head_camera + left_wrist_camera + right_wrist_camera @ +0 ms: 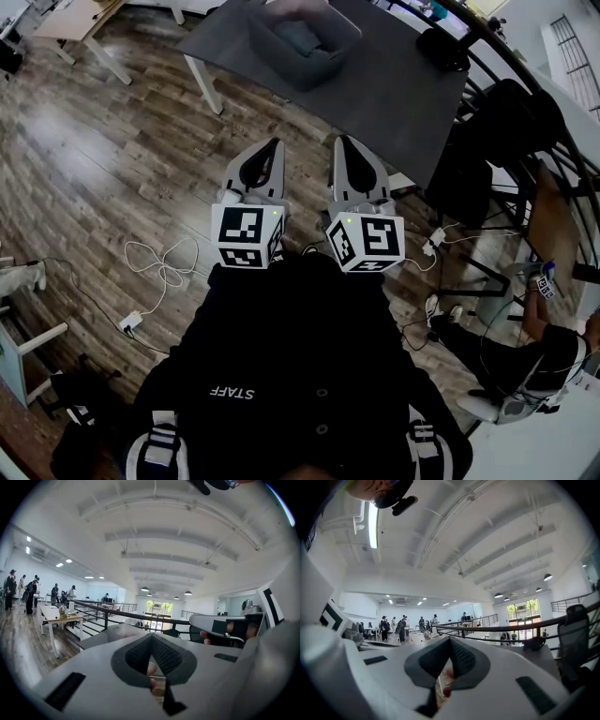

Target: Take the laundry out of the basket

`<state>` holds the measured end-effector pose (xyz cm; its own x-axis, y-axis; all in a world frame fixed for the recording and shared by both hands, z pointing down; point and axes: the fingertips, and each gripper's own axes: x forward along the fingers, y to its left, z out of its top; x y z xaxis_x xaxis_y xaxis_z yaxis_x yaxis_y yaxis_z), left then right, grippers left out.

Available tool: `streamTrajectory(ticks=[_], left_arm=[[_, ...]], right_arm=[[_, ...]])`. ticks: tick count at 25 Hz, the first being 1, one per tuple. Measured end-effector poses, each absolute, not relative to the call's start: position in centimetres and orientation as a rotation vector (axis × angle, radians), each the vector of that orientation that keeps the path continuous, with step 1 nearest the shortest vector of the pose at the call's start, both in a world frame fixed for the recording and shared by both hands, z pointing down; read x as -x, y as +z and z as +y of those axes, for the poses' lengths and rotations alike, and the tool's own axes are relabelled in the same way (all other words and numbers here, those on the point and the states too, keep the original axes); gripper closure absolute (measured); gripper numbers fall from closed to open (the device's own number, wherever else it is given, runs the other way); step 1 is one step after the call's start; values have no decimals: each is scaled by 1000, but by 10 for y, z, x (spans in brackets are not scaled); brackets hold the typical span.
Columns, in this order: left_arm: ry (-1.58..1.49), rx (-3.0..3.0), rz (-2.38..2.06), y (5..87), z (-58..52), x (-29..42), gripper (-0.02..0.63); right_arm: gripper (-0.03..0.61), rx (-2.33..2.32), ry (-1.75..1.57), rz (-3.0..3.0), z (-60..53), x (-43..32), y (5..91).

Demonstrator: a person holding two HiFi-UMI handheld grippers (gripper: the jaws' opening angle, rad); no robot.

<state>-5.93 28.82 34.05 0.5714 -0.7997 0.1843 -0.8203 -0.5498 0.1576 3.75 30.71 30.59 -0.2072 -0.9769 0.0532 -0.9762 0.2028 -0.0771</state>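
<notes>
Nearest, the left gripper (pixel 267 161) and the right gripper (pixel 352 161) are held side by side at the chest, each with its jaws pressed together on nothing. Unless they are spread before the reach, the cloth is likely to be pushed down rather than pinched. The white cable (pixel 164 267) looped on the floor could be caught underfoot. Farther off, the basket (pixel 330 58) is seen on the grey table (pixel 394 94), well apart from both grippers, with the laundry (pixel 300 36) inside; the basket could be dragged along if tangled cloth is pulled. Counted: two grippers, one basket, one table. The pieces of laundry cannot be counted.
</notes>
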Motion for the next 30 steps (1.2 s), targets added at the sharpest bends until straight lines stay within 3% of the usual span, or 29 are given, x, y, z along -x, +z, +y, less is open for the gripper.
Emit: streamTrajectory(ticks=[17,30], left_arm=[[180,-2515,-1364,374,229,72,614],[175,-2469,-1498,372,56,44,614]], right_arm=[[565,1984,-211,2467,242,-29,334],[565,1893,-204,2497,63,-67,337]])
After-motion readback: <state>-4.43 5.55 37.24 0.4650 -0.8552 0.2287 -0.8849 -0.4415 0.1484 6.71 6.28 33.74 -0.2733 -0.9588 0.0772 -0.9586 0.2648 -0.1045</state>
